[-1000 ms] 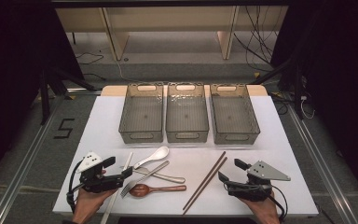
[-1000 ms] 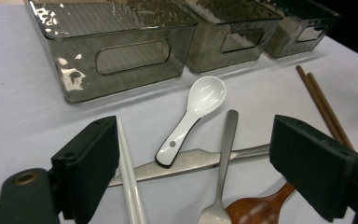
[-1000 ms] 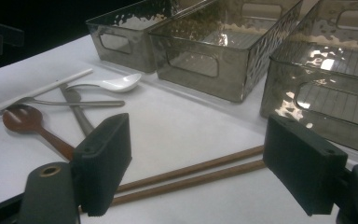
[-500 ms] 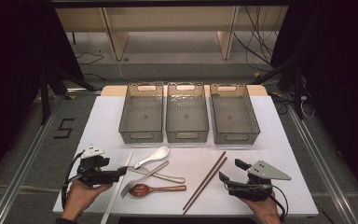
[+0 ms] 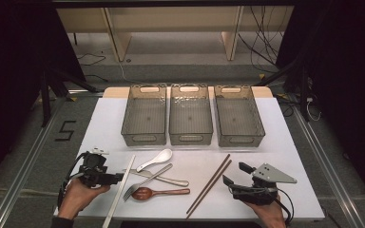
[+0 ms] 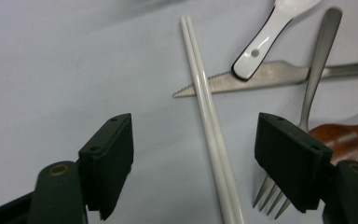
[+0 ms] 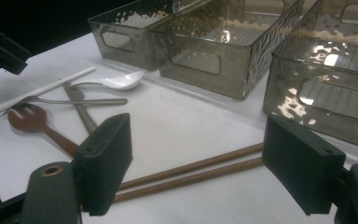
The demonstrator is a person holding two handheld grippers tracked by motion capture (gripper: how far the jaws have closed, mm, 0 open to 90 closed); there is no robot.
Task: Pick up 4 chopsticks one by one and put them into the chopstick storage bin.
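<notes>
Slim white chopsticks (image 6: 212,135) between wide-open left gripper (image 6: 193,158) jaws, round brown chopsticks (image 7: 191,170) (glossy) before gaping right gripper (image 7: 200,168).

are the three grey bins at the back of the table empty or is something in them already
Empty. In the high view the left bin, middle bin and right bin show bare floors.
</notes>
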